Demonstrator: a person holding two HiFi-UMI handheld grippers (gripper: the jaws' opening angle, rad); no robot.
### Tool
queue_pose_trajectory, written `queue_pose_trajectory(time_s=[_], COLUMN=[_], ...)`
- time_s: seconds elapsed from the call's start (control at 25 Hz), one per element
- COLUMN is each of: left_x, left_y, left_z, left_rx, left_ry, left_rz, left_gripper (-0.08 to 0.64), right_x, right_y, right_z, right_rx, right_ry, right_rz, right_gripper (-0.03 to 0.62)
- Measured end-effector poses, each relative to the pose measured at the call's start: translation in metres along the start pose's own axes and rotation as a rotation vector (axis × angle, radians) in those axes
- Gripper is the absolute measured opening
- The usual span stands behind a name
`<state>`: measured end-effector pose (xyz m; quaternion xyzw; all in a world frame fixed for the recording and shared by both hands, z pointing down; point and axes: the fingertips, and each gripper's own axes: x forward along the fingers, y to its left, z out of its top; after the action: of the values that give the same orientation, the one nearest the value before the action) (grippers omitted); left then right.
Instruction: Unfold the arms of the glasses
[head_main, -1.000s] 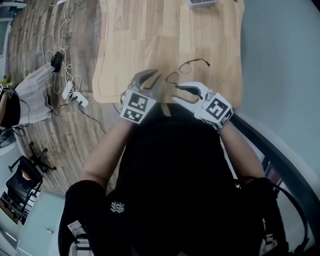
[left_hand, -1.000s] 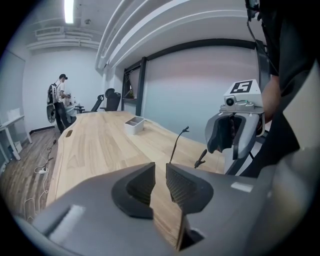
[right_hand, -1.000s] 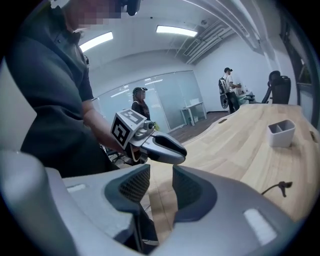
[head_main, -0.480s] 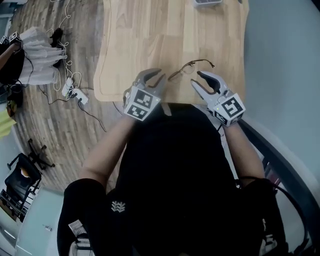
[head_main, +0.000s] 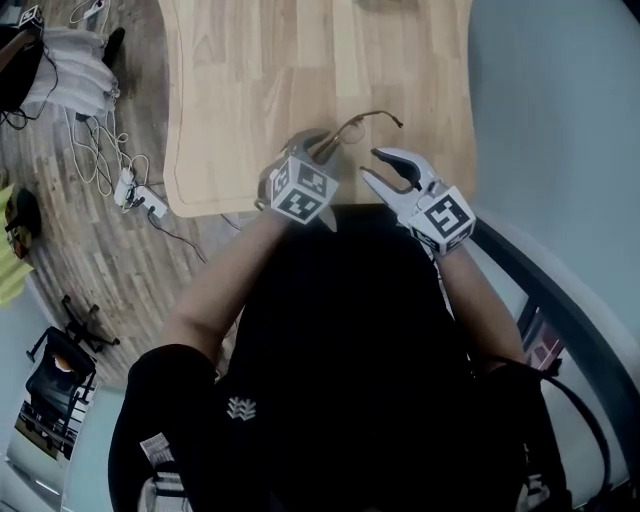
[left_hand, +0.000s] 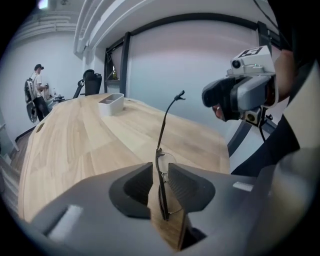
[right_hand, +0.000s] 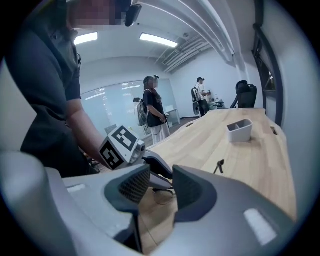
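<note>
The thin wire glasses lie near the front edge of the wooden table, with one arm stretching right. My left gripper has come down over their frame. In the left gripper view the frame stands upright between the jaws, which have just been opening, and a gap shows beside the wire. The unfolded arm rises away beyond them. My right gripper hovers open and empty just right of the glasses. From the right gripper view, a lens shows past its jaws.
A small white tray stands far back on the table, also in the right gripper view. Cables and a power strip lie on the floor at left. People stand in the room's background. The table's front edge is right below both grippers.
My left gripper has moved forward and down, from beside the glasses to astride their frame. My right gripper drew away to the right of the glasses and has since barely moved.
</note>
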<state>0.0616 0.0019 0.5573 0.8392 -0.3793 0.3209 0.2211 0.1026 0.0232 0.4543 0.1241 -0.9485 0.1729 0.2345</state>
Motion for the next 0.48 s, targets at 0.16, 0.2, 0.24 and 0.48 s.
queue_pose_trajectory(time_s=[0.16, 0.2, 0.24, 0.48], left_x=[0.021, 0.025, 0.028, 0.031], left_y=[0.004, 0.004, 0.003, -0.006], left_z=[-0.013, -0.016, -0.018, -0.016], left_rx=[-0.020, -0.029, -0.036, -0.034], left_ry=[0.063, 0.075, 0.088, 0.098], left_rz=[0.031, 0.032, 0.024, -0.024], left_gripper=[0.104, 0.100, 0.097, 0.034], right_x=[-0.009, -0.011, -0.014, -0.021], right_y=[-0.016, -0.021, -0.025, -0.038], right_z=[-0.015, -0.021, -0.026, -0.038], right_rx=[0.031, 0.042, 0.054, 0.101], right_ry=[0.007, 0.019, 0.031, 0.062], right_rz=[-0.033, -0.048, -0.063, -0.091], right_gripper=[0.132, 0.132, 0.132, 0.132])
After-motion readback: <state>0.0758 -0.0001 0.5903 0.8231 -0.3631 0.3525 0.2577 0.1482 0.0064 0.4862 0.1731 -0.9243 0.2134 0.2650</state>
